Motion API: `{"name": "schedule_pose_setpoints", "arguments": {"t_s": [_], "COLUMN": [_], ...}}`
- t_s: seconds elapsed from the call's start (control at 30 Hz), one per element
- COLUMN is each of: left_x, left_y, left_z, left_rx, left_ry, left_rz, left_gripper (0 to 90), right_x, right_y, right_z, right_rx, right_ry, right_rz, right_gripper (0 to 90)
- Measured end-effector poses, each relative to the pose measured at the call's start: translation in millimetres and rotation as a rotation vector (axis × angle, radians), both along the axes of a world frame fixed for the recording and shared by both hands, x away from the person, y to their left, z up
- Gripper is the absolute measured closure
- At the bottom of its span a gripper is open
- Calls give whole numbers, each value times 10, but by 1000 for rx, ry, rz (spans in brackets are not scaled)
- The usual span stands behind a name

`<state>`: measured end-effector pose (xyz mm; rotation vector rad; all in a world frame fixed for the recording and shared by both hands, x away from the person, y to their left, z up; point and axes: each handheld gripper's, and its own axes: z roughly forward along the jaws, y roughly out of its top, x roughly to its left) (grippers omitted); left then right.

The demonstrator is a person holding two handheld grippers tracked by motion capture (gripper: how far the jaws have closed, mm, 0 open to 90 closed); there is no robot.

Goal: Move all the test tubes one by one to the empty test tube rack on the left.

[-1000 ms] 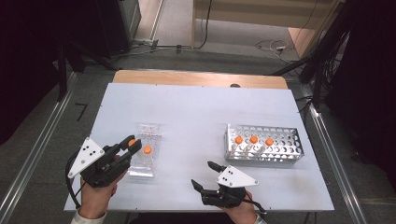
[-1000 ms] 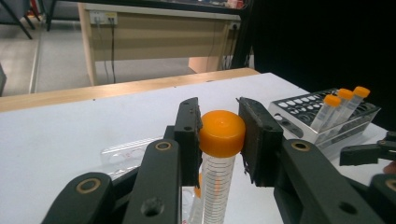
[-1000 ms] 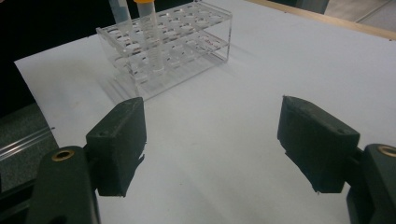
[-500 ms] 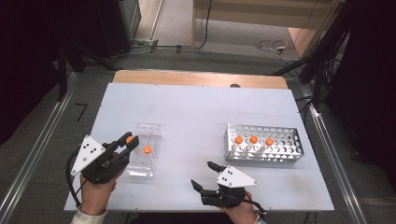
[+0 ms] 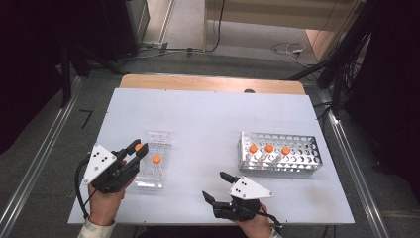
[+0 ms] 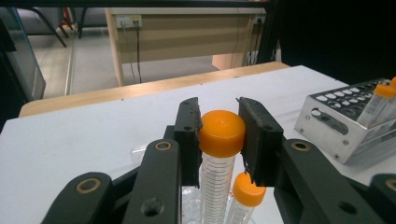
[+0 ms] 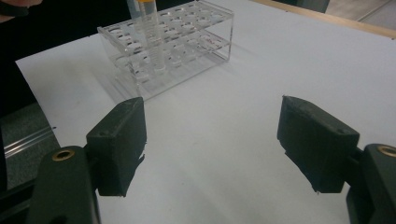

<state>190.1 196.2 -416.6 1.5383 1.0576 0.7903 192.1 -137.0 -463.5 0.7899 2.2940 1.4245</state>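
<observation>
While three tubes already stand in the metal rack, the left gripper fingers pinch another tube's orange cap; the right gripper fingers stand spread, empty.

No legible text on anything

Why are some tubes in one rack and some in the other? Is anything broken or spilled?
Nothing looks broken or spilled. Three orange-capped tubes stand in the metal rack. The left gripper is shut on one tube at the clear rack, beside another tube. The right gripper is open.
</observation>
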Motion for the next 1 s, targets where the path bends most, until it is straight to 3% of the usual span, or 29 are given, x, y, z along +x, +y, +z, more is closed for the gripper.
{"name": "schedule_pose_setpoints", "arguments": {"t_s": [0.17, 0.33, 1.0], "left_x": [16, 13, 9], "left_y": [-89, -127, -98], "left_z": [-105, -201, -229], "left_rx": [44, 62, 17], "left_ry": [10, 24, 45], "left_rz": [5, 22, 6], "left_gripper": [694, 693, 642], "right_x": [0, -1, -3], "right_y": [0, -1, -6], "right_z": [-3, -4, -5], "right_rx": [-1, -2, -1], "right_ry": [0, -1, 0], "right_rz": [0, 1, 1], "right_gripper": [224, 225, 225]}}
